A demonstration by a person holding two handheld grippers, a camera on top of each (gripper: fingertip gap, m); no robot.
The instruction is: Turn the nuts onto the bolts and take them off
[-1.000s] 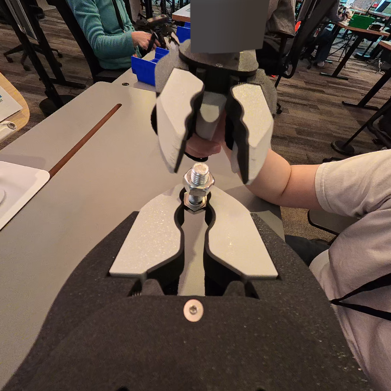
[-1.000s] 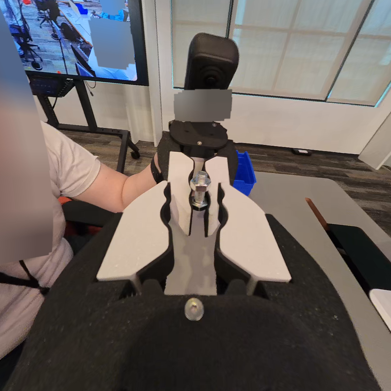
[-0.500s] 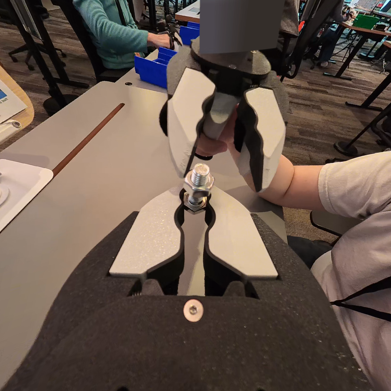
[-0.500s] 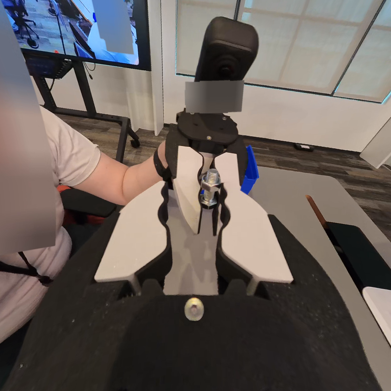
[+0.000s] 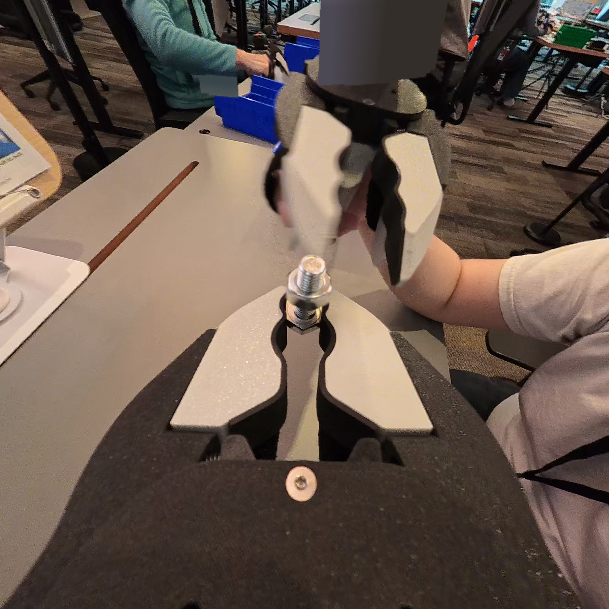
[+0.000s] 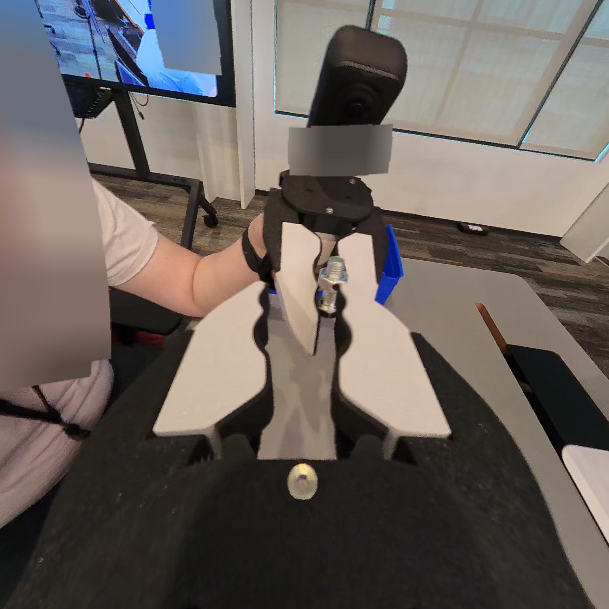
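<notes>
A silver bolt [image 5: 301,313] stands upright with its head clamped in my left gripper [image 5: 304,306], which is shut on it. A silver nut [image 5: 308,290] sits high on the thread, just under the bolt's top end. My right gripper [image 5: 356,260] faces it from above, open and empty, with one fingertip [image 5: 313,240] close above the bolt's top. In the right wrist view my right gripper [image 6: 303,296] is open, and the bolt [image 6: 329,298] and nut [image 6: 333,276] lie near its right finger, held by the left gripper [image 6: 329,316].
The grey table [image 5: 148,296] has a brown slot [image 5: 141,217] running along it. Blue bins [image 5: 250,108] stand at its far end; one also shows in the right wrist view [image 6: 390,273]. A white tray [image 5: 36,290] lies at the left. A person in a teal sleeve [image 5: 184,56] sits beyond. My right fingertips sit around 4 cm from my left ones.
My right gripper has stayed open and has shifted and tilted over the bolt, so the bolt now lies towards its right finger. The left gripper still holds the bolt.
</notes>
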